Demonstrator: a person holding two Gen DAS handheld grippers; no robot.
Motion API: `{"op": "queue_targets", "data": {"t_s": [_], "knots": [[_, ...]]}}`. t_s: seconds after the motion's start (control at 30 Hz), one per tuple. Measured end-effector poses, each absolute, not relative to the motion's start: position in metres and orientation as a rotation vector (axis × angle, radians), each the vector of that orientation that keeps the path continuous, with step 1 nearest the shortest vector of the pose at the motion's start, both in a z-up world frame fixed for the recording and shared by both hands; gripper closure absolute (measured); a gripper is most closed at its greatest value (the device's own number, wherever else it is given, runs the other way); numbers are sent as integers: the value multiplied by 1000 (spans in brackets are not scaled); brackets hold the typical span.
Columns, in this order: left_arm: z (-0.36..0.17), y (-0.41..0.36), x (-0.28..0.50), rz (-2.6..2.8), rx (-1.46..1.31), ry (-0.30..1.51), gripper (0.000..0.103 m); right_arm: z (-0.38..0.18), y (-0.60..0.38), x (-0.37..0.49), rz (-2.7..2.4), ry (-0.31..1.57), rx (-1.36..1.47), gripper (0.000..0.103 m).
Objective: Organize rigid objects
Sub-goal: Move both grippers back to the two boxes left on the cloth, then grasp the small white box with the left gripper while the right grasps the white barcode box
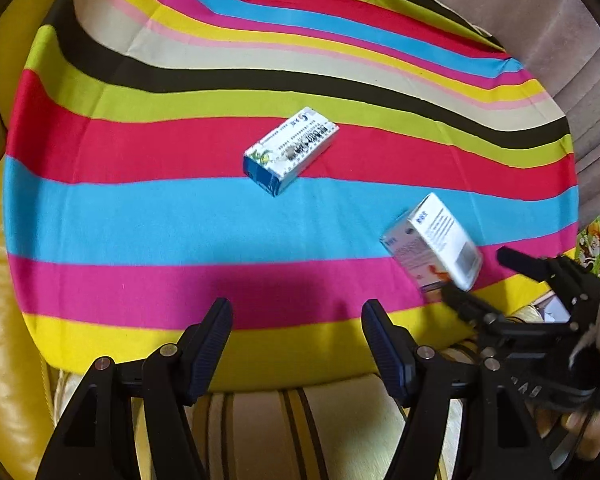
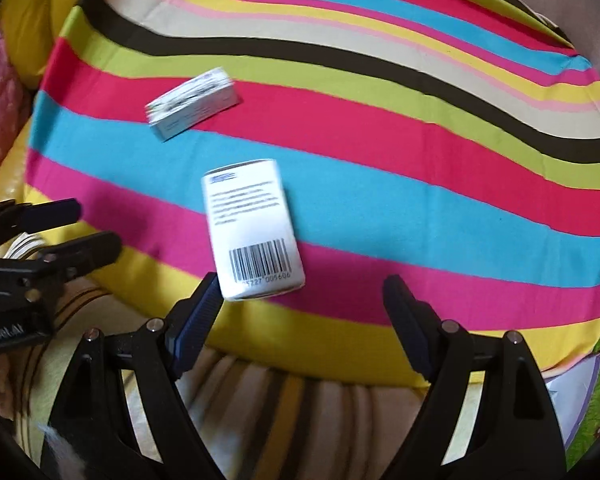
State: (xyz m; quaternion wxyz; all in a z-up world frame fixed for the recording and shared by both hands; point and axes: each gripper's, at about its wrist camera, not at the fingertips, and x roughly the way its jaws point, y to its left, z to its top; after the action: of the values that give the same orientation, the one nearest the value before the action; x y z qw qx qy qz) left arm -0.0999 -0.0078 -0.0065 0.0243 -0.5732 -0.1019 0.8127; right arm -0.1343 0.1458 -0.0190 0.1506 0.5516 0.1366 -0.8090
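**Both claws spread and empty above two cartons**

Our right gripper [image 2: 302,304] hangs with its jaws spread and nothing between them; the barcode box [image 2: 254,228] lies just ahead, its near corner close beside the left pad, though we cannot tell if they touch. Our left gripper [image 1: 296,324] is likewise spread and empty, well short of the blue-and-white box [image 1: 290,150], which rests flat across the red and blue bands of the striped cloth [image 1: 140,216]. The two cartons lie apart from each other, skewed at different angles.

We judge the step in hand to be the approach to the barcode box. To do it well, we should shift the right claw sideways until the carton's narrow width sits centred between the pads, and roll the wrist so the pads meet its long faces squarely. Closing on a corner would likely twist the light carton away. The cloth may ruck up under a dragging fingertip, so we should come down cleanly.
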Motion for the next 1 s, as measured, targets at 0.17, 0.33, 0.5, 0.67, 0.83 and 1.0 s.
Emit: {"op": "queue_targets", "data": {"t_s": [0.17, 0.33, 0.5, 0.67, 0.83, 1.0], "knots": [[-13, -8, -119, 2519, -1803, -275, 35, -21, 164, -153, -2379, 383, 1600, 20], [-18, -16, -133, 2560, -1817, -262, 35, -27, 178, -169, -2422, 346, 1630, 20], [-24, -21, -150, 2590, -1825, -242, 35, -25, 184, -172, -2430, 251, 1627, 19], [-21, -23, -165, 2648, -1803, -219, 35, -16, 177, -162, -2414, 131, 1590, 14], [-22, -34, -176, 2683, -1806, -246, 35, -11, 166, -153, -2440, 58, 1552, 10], [-22, -38, -183, 2710, -1811, -274, 35, -11, 165, -154, -2472, 58, 1546, 9]]}}
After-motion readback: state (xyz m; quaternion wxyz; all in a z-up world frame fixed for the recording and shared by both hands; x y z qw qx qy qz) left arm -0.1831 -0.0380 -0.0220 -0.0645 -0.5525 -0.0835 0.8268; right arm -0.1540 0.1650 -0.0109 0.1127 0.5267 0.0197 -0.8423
